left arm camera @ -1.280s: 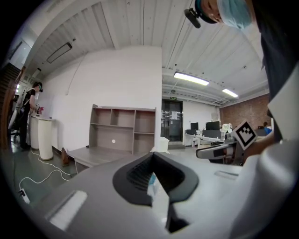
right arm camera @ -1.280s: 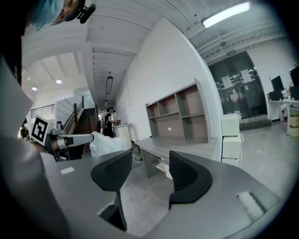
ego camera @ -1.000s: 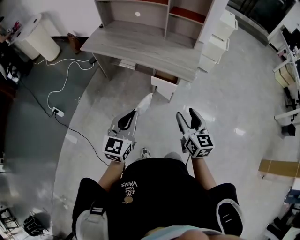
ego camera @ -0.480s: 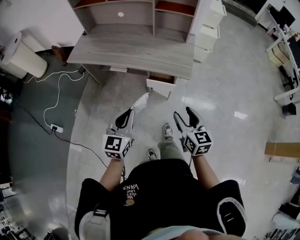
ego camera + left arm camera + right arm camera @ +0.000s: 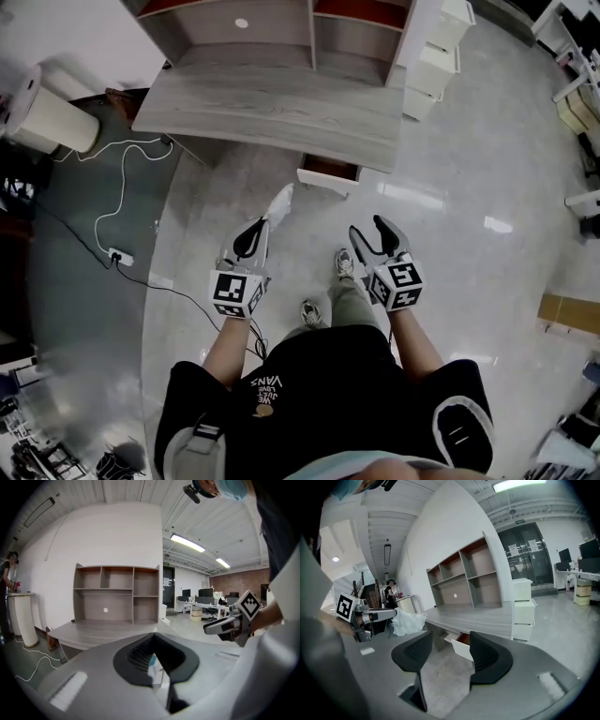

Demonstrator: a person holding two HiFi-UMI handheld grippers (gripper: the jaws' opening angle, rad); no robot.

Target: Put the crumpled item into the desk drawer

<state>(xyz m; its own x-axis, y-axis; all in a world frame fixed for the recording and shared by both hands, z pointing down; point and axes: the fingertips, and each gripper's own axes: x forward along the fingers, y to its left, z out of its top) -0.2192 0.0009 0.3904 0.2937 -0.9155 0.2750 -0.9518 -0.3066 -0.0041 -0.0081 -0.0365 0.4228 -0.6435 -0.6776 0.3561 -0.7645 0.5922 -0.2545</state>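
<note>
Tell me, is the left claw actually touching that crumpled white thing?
Touching. In the left gripper view the left claw is shut on the crumpled item; the head view shows it poking out of the tip.

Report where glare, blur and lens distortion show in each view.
Head view: white glare patches on the glossy pale floor, otherwise sharp. Left gripper view: dark rounded corners from the wide lens, and the left gripper looks soft up close. Right gripper view: the ceiling strip light blows out to white.
</note>
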